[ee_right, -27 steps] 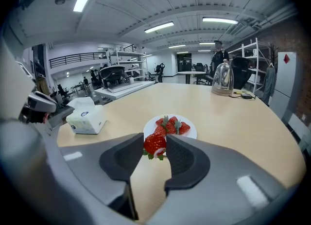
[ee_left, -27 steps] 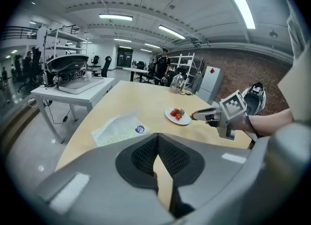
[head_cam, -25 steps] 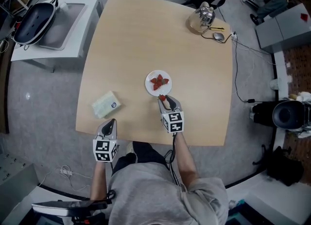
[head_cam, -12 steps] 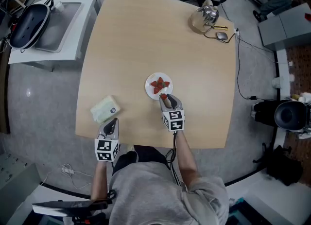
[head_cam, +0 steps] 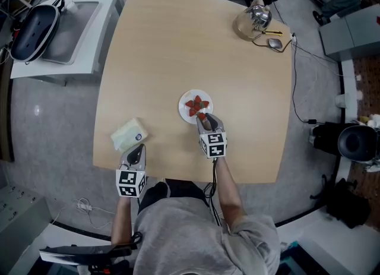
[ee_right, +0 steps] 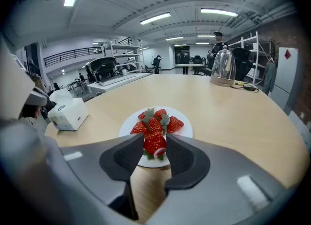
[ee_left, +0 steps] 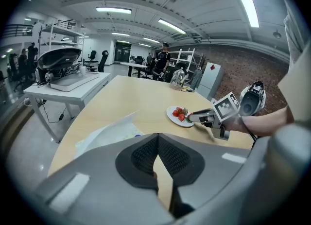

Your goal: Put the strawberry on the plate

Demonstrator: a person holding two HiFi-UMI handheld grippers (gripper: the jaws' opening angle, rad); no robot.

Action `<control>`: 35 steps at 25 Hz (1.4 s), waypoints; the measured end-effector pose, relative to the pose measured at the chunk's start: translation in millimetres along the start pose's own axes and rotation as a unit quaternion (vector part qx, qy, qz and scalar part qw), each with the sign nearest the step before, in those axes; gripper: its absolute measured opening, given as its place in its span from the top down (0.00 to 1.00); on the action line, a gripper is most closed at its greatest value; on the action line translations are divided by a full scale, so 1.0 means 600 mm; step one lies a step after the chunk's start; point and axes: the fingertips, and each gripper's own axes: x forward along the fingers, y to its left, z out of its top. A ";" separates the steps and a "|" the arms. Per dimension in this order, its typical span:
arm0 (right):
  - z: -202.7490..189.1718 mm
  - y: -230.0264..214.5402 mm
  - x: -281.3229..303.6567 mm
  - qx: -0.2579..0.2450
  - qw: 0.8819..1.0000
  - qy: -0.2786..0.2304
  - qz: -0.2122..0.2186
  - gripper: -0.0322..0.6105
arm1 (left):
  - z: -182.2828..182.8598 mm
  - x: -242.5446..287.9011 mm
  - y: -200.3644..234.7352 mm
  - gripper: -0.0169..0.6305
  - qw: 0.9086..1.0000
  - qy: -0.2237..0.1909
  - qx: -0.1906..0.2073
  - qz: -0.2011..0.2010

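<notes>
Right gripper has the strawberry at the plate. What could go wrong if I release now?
1. The strawberry in the right gripper sits over the plate's near rim; dropped here, it may roll onto the table.
2. The piled strawberries on the plate lie just ahead; pushing further in could knock them off.

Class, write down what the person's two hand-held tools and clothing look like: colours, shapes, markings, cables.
The left tool and right tool match: tapering silver-grey bodies, black textured pads, and on each a white cube with black square markers. A dark cable runs from the right one. The person wears a grey short-sleeved shirt.
</notes>
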 end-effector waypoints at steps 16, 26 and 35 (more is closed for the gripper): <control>-0.005 -0.006 0.021 -0.002 1.000 0.008 0.001 0.72 | -0.001 0.009 0.002 0.94 1.000 0.006 -0.002 0.003; -0.002 -0.007 0.022 0.003 1.000 0.004 -0.005 0.71 | -0.003 0.004 0.003 0.94 1.000 0.007 -0.002 0.005; 0.007 -0.003 0.000 0.005 1.000 -0.011 -0.010 0.63 | -0.005 -0.012 -0.003 0.94 1.000 -0.003 0.001 0.003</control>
